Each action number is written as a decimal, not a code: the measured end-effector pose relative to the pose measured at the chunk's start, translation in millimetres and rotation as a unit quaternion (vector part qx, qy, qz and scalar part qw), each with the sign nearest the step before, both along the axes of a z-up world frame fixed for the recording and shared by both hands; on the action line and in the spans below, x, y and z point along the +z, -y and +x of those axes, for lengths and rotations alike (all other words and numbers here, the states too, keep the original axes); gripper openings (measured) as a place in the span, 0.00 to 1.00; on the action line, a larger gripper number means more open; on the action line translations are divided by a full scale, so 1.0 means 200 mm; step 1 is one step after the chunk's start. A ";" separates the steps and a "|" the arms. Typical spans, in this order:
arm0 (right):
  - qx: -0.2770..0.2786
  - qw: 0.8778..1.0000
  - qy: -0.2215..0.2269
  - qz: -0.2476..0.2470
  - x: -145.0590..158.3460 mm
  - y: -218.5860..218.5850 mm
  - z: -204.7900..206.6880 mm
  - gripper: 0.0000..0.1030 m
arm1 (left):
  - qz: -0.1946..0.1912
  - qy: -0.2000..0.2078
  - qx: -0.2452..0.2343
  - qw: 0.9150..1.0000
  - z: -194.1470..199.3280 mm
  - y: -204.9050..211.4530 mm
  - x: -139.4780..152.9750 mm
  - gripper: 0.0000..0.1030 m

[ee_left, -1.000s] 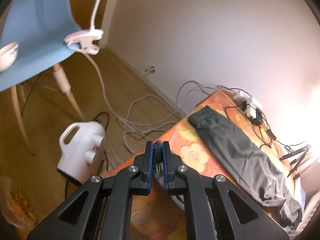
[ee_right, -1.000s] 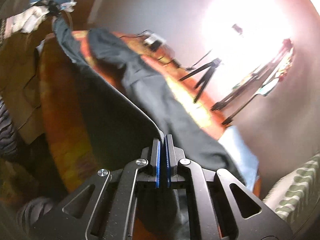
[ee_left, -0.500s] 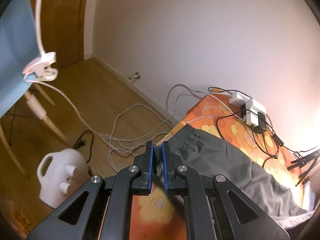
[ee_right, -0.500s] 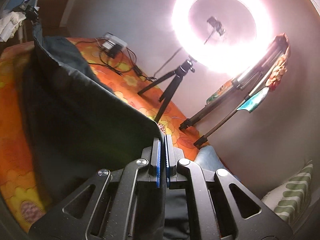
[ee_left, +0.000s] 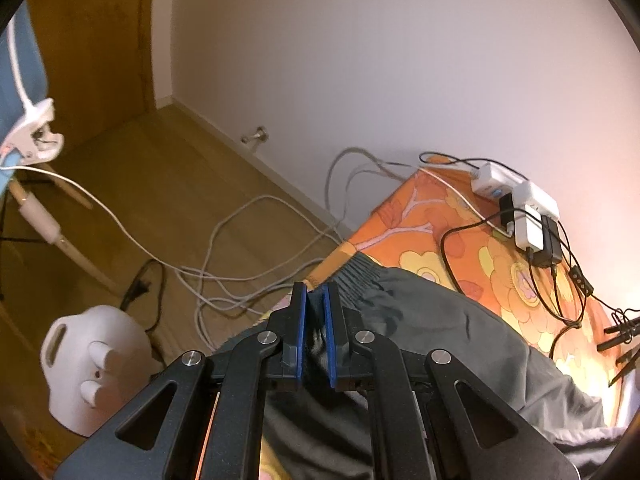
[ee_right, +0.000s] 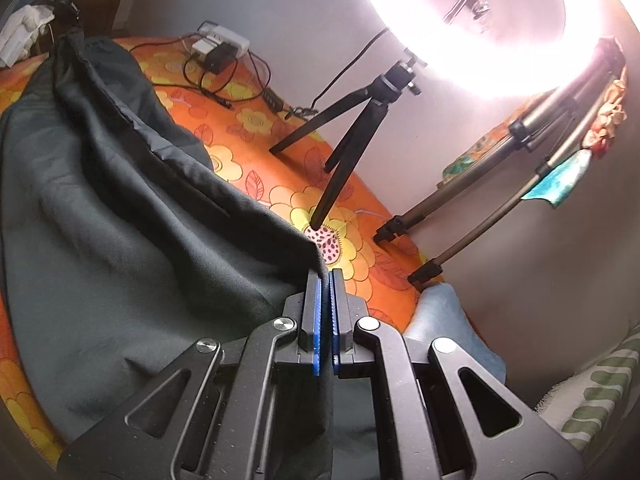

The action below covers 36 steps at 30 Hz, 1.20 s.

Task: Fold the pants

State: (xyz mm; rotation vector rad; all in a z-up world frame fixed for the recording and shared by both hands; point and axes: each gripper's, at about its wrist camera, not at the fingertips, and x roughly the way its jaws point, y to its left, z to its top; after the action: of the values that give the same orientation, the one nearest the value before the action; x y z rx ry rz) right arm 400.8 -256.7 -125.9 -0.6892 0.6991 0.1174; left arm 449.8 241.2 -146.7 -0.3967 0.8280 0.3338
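Observation:
Dark grey pants lie across a table with an orange flowered cloth. My left gripper is shut on the ribbed waistband at the table's left end. In the right wrist view the pants spread wide over the cloth, one layer raised as a taut fold. My right gripper is shut on the cloth's edge at the leg end, near the table's right side. What lies under the fold is hidden.
A power strip with chargers and black cables sits at the table's back edge. A small black tripod with a ring light stands on the table. Two larger tripods stand by the wall. A white jug and loose cords lie on the floor.
Both grippers carried the pants across toward the wall side and a little downward. The held layer now lies over the other leg, and the ring light has come into the right wrist view.

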 end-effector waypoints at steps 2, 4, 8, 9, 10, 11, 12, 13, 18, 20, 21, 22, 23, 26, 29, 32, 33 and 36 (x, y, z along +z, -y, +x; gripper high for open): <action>-0.003 1.000 -0.005 -0.002 -0.03 0.00 0.02 0.03 | -0.005 0.000 -0.011 1.000 0.02 0.01 -0.01 0.07; -0.004 1.000 -0.009 -0.005 -0.06 0.00 0.04 0.03 | -0.006 0.002 -0.015 1.000 0.03 0.01 0.00 0.10; -0.005 1.000 -0.017 -0.009 -0.09 -0.01 0.06 0.03 | -0.022 0.016 -0.010 1.000 0.00 -0.05 0.04 0.31; -0.004 1.000 -0.019 -0.010 -0.10 -0.01 0.06 0.03 | -0.020 0.020 -0.010 1.000 -0.01 -0.07 0.06 0.31; -0.005 1.000 -0.021 -0.011 -0.11 -0.01 0.06 0.03 | -0.018 0.021 -0.010 1.000 -0.02 -0.08 0.07 0.31; -0.006 1.000 -0.022 -0.012 -0.11 -0.01 0.06 0.03 | -0.017 0.024 -0.011 1.000 -0.02 -0.09 0.08 0.31; -0.006 1.000 -0.023 -0.011 -0.11 -0.01 0.06 0.03 | -0.017 0.025 -0.015 0.999 -0.04 -0.10 0.09 0.31; -0.006 1.000 -0.024 -0.011 -0.12 0.00 0.06 0.03 | -0.015 0.024 -0.017 0.999 -0.04 -0.10 0.10 0.31; -0.012 0.999 -0.029 -0.006 -0.14 0.01 0.09 0.03 | -0.004 0.021 -0.050 0.999 -0.05 -0.02 0.10 0.31; -0.014 0.999 -0.031 -0.002 -0.14 0.01 0.09 0.03 | 0.008 0.014 -0.076 0.997 -0.02 0.06 0.09 0.31; -0.015 0.999 -0.032 0.001 -0.14 0.01 0.10 0.03 | 0.013 0.010 -0.085 0.996 -0.01 0.10 0.08 0.31; -0.015 0.999 -0.033 0.003 -0.14 0.02 0.10 0.03 | 0.018 0.007 -0.095 0.995 0.00 0.13 0.08 0.31; -0.016 0.999 -0.033 0.003 -0.13 0.02 0.10 0.03 | 0.015 0.003 -0.111 0.994 0.01 0.20 0.07 0.31; -0.017 0.999 -0.033 0.002 -0.13 0.02 0.10 0.03 | -0.004 -0.004 -0.146 0.989 0.05 0.33 0.07 0.44; -0.017 0.999 -0.034 0.001 -0.13 0.02 0.10 0.03 | 0.025 -0.018 -0.205 0.978 0.08 0.52 0.09 0.52; -0.016 0.999 -0.033 0.002 -0.13 0.02 0.09 0.03 | 0.039 -0.044 -0.255 0.965 0.11 0.67 0.11 0.57; -0.015 0.999 -0.032 0.001 -0.13 0.02 0.09 0.03 | 0.055 -0.044 -0.260 0.963 0.12 0.71 0.12 0.57; -0.014 0.999 -0.032 0.001 -0.14 0.03 0.09 0.03 | 0.149 -0.036 -0.302 0.941 0.10 0.81 0.15 0.57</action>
State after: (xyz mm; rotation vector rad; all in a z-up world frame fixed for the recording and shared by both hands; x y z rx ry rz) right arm 418.2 -261.8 -153.3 -0.6768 0.7696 0.1153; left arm 469.3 79.4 -116.5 0.1616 0.9116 -0.1037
